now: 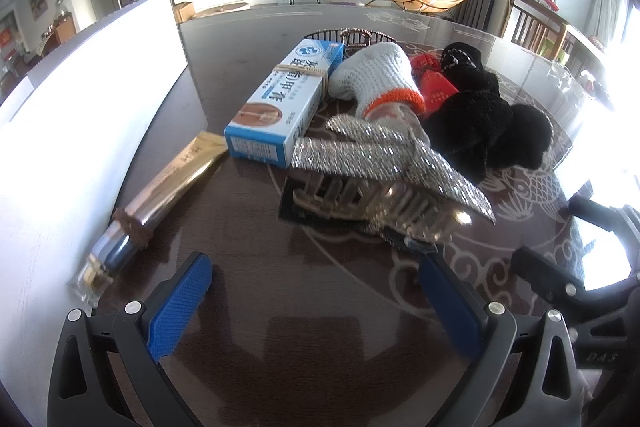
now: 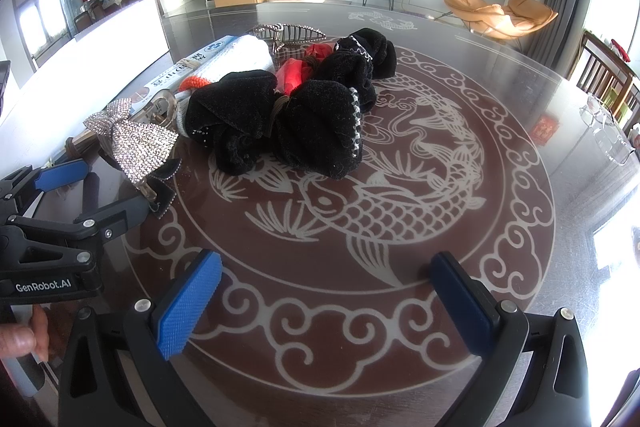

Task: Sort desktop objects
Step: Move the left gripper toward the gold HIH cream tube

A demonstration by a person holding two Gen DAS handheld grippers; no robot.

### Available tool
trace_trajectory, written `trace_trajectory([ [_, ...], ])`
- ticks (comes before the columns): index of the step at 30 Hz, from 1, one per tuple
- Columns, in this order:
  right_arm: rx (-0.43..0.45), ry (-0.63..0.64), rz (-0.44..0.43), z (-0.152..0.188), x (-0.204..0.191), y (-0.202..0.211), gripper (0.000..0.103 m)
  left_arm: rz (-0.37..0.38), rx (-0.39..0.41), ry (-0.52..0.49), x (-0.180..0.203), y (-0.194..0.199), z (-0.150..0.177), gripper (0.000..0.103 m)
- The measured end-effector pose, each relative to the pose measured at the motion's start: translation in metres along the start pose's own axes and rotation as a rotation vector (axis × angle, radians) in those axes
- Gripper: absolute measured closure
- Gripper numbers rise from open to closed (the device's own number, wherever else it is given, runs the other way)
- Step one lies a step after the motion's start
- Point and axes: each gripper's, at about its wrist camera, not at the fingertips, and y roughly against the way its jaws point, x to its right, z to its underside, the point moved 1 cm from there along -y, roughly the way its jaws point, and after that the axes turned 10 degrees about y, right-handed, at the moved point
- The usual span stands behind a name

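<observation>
A pile lies on the dark round table: a rhinestone bow hair claw, a blue-white box, a grey knit glove with an orange cuff, a red packet and black velvet scrunchies. A gold tube lies to the left. My left gripper is open just in front of the hair claw; it also shows in the right wrist view. My right gripper is open and empty above the fish pattern, short of the scrunchies.
A white box stands along the table's left side. A second hair claw lies behind the pile. A small red packet and a clear item sit at the far right. Chairs stand beyond the right edge.
</observation>
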Motion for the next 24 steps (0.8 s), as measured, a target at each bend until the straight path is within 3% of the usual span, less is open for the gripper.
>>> trace_trajectory([
  [10,0.001,-0.001,-0.001,0.001,0.001,0.0,0.0,0.079,-0.014,-0.119,-0.006,0.008,0.026,0.0],
  [19,0.001,-0.001,-0.001,0.001,0.001,0.0,0.0,0.072,-0.015,-0.119,-0.007,0.013,0.037,0.0],
  [24,0.001,-0.001,-0.001,0.001,0.001,0.0,0.0,0.008,0.071,-0.136,-0.024,0.038,0.04,0.0],
])
